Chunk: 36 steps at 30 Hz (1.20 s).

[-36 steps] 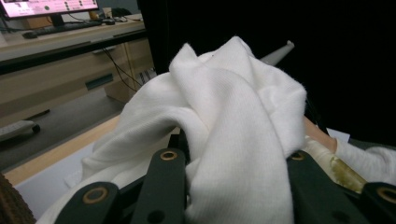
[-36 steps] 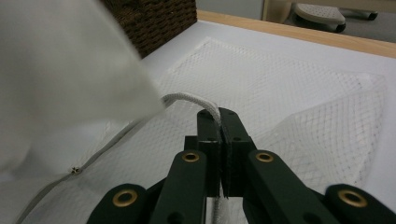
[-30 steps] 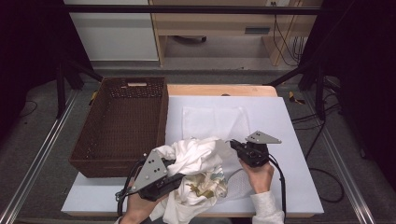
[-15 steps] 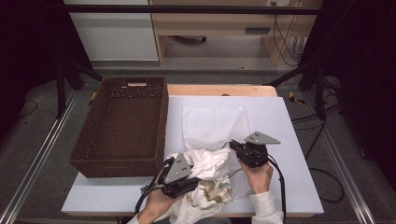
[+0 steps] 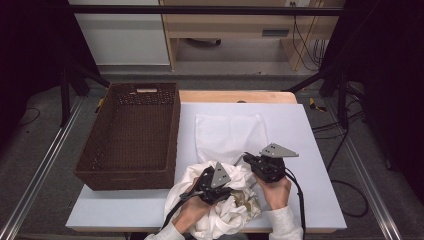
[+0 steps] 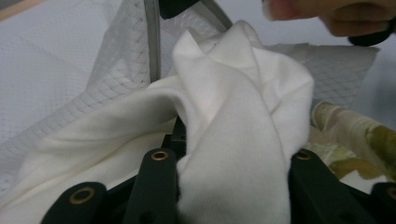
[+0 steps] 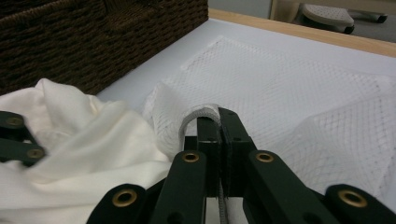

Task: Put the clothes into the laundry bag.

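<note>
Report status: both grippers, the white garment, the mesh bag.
Right gripper shut on mesh bag rim. Left gripper jaws just opening, white garment between them. Patterned cloth beside it.

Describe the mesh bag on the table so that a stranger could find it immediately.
Start at the brown wicker basket on the table's left. To its right, flat on the white table, lies the mesh laundry bag; the right gripper pinches its near rim. Unlike the plain white cloth bunched beside it, it is see-through netting.
</note>
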{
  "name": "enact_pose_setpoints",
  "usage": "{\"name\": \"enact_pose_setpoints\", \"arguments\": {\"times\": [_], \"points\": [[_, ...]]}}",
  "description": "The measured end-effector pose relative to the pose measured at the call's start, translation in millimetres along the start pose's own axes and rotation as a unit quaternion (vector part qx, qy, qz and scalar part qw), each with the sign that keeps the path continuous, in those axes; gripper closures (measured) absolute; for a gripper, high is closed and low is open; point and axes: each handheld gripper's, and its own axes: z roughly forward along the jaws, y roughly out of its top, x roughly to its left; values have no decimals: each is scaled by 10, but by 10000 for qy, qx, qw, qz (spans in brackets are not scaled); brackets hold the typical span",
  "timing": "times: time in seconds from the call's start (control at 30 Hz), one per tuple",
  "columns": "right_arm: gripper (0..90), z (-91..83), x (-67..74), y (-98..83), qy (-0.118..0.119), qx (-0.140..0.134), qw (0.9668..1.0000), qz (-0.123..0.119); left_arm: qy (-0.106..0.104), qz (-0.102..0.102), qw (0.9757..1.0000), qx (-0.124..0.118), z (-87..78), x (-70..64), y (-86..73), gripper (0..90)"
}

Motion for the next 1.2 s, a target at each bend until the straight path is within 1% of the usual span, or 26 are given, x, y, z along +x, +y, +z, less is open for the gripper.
{"name": "enact_pose_setpoints", "arguments": {"times": [0.03,0.07,0.1,0.17,0.23,0.27,0.33,0.37,0.43,0.5,0.53,0.6,0.63,0.67,0.7,0.73,0.77,0.8,0.83,0.87,0.9,0.93,1.0,1.03,1.13,1.2], "points": [[884,0,10,0,-6,8,10000,-40,0,0,10000,0,0,0,0,634],[884,-3,20,-2,-15,32,10000,-66,-57,-52,9999,-66,27,8,-29,610],[884,-4,28,-5,-33,41,10000,-81,-58,-75,9999,-114,12,9,-36,586],[884,-14,20,-18,-46,51,9999,-92,-61,-100,9998,-175,-56,8,-36,495],[884,-20,-2,-32,-65,53,10000,-43,66,-67,9998,-176,-165,-8,-19,377],[884,-25,-11,-38,-71,49,10000,-26,168,-34,9997,-157,-227,-17,-11,338],[884,-33,-24,-45,-85,36,10000,-13,250,50,9995,-177,-335,-33,-7,301],[884,-36,-25,-45,-86,31,10000,-4,278,69,9994,-179,-374,-40,-7,298],[884,-37,-26,-45,-79,23,10000,-10,267,76,9994,-194,-402,-47,-8,303],[884,-34,-15,-47,-81,45,10000,22,274,104,9993,-230,-430,-58,-13,405],[884,-31,-14,-47,-70,41,10000,20,190,-12,9992,-345,-407,-55,-34,491],[884,-25,-10,-48,-66,42,10000,9,62,-236,9990,-373,-331,-48,-47,631],[884,-23,-10,-48,-52,38,10000,7,21,-276,9990,-361,-298,-48,-46,678],[884,-21,-9,-48,-44,40,10000,17,-21,-312,9988,-373,-237,-63,-37,696],[884,-19,-9,-47,-37,37,10000,23,-42,-283,9989,-376,-194,-82,-18,709],[884,-17,-9,-47,-23,32,10000,22,-38,-220,9991,-365,-156,-108,8,715],[884,-17,-9,-47,-23,32,10000,22,-38,-220,9991,-365,-156,-108,8,718],[884,-13,-3,-45,-13,29,10000,38,-23,-140,9993,-357,-89,-159,71,719],[884,-14,1,-44,-2,28,10000,38,-23,-140,9993,-357,-89,-159,71,719],[884,-15,4,-43,-3,28,10000,38,54,-57,9995,-306,-15,-194,128,719],[884,-15,4,-43,-3,28,10000,38,54,-57,9995,-306,-15,-194,128,717],[884,-23,8,-40,-11,19,10000,39,148,54,9997,-195,94,-207,148,715],[884,-38,18,-39,14,18,10000,46,137,94,9998,85,225,-191,126,704],[884,-43,24,-38,28,8,10000,28,116,89,9998,96,261,-182,105,694],[884,-54,43,-43,28,20,10000,-8,60,-22,10000,-37,227,-151,81,645],[884,-57,32,-47,24,5,10000,35,70,-10,9999,-113,153,-151,76,566]]}}
